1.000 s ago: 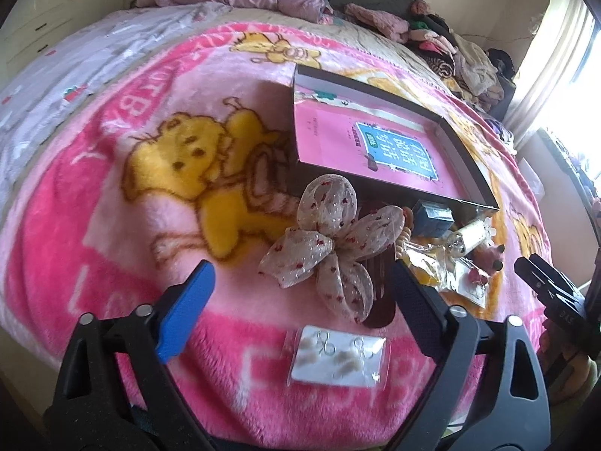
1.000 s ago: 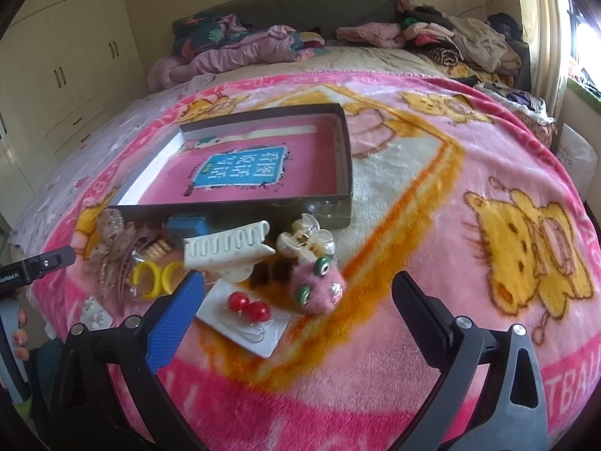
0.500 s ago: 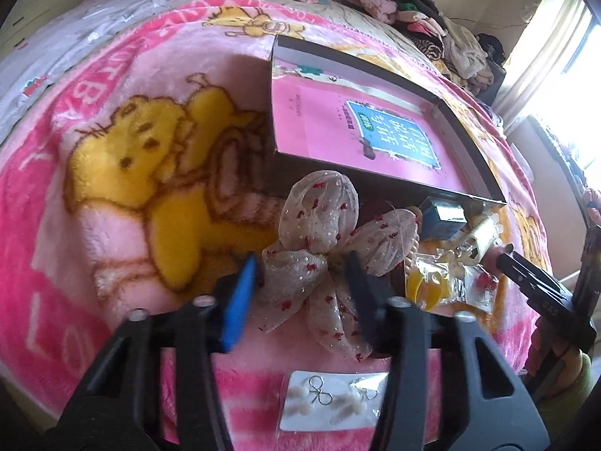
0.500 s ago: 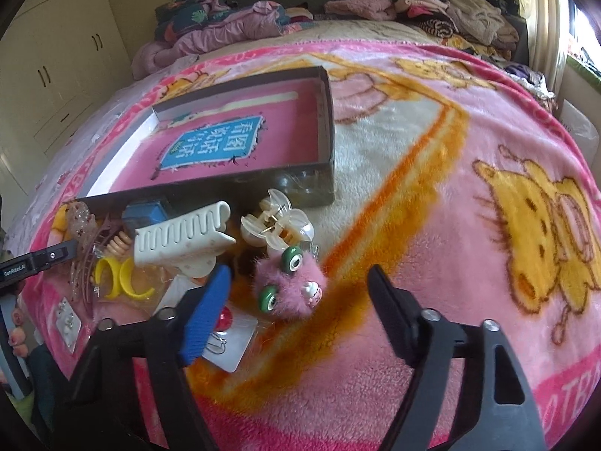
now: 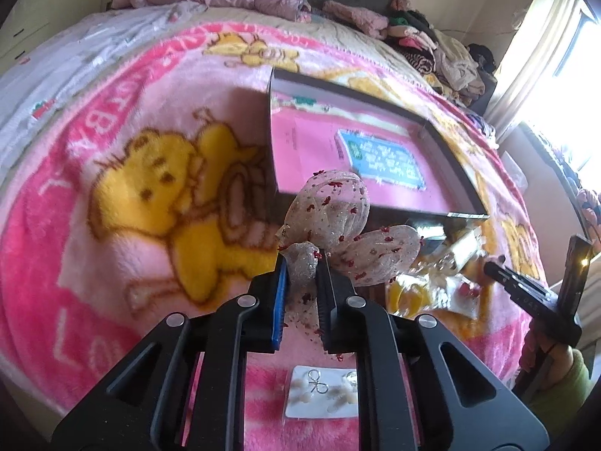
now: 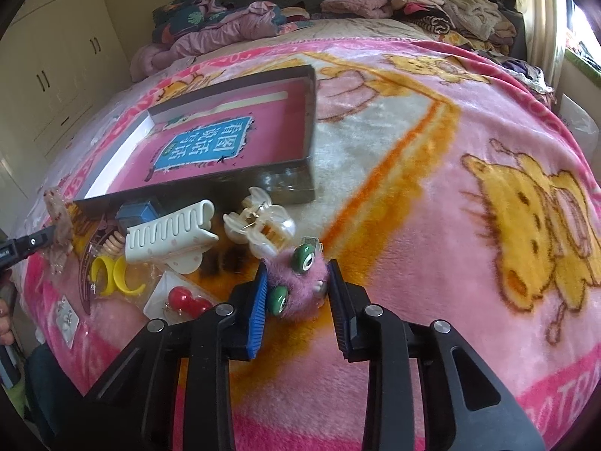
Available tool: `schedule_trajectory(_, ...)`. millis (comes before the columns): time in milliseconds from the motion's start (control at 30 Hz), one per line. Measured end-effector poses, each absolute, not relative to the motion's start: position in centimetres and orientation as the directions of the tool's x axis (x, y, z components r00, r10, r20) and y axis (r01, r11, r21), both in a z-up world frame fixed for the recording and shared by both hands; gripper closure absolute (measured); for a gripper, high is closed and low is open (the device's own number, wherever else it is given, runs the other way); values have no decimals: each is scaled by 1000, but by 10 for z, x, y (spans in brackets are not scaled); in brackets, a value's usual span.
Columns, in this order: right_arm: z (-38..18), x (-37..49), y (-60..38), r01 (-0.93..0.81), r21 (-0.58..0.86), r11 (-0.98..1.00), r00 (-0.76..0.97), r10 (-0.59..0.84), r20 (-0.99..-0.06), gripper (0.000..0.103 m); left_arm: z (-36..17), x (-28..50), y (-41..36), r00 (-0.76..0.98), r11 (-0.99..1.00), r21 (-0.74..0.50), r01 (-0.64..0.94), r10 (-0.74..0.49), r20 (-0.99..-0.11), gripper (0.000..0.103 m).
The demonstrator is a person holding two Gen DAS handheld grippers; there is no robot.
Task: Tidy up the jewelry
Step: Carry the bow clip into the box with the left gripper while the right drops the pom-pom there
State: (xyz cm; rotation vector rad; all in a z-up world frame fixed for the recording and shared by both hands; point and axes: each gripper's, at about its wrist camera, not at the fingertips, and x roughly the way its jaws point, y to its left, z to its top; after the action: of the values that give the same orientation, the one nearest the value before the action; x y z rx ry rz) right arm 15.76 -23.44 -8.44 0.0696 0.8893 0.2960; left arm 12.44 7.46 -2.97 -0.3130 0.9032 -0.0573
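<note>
My left gripper (image 5: 302, 274) is shut on a sheer beige hair bow with red specks (image 5: 338, 221), held above the pink blanket just before the dark shallow box (image 5: 447, 158) with a pink book inside. My right gripper (image 6: 298, 285) is shut on a fuzzy pink clip with green eyes (image 6: 296, 282) lying on the blanket. The box also shows in the right wrist view (image 6: 308, 120). The bow appears at the far left of that view (image 6: 58, 221).
Beside the box lie a white claw clip (image 6: 169, 236), a pearly claw clip (image 6: 263, 229), yellow hoops (image 6: 112, 274), red ball earrings on a card (image 6: 188, 300) and an earring card (image 5: 321, 396). Piled clothes line the bed's far end (image 6: 413, 3).
Both grippers moved forward and closed: the left onto the hair bow, which is now lifted, the right onto the fuzzy pink clip.
</note>
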Motion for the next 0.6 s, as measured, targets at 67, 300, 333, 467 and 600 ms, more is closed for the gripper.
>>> schedule_trajectory(67, -81, 156, -239, -216, 179, 960, 601, 275, -750, 74, -22, 126, 76, 632, 953, -293, -79, -179, -754, 95)
schedule_trajectory(300, -61, 157, -255, -194, 176, 965, 645, 261, -718, 74, -9, 144, 79, 655, 955, -287, -82, -165, -738, 95)
schedule_trajectory(333, -59, 157, -255, -193, 175, 965, 650, 259, -714, 74, -7, 150, 78, 658, 956, -282, -80, -162, -736, 95)
schedule_trajectory(467, -51, 161, -254, -203, 173, 964, 663, 265, -700, 74, 0, 165, 71, 665, 960, -273, -66, -162, -730, 95)
schedule_trajectory(600, -42, 168, -246, -224, 168, 960, 673, 277, -686, 74, 2, 181, 64, 664, 960, -273, -61, -166, -729, 95)
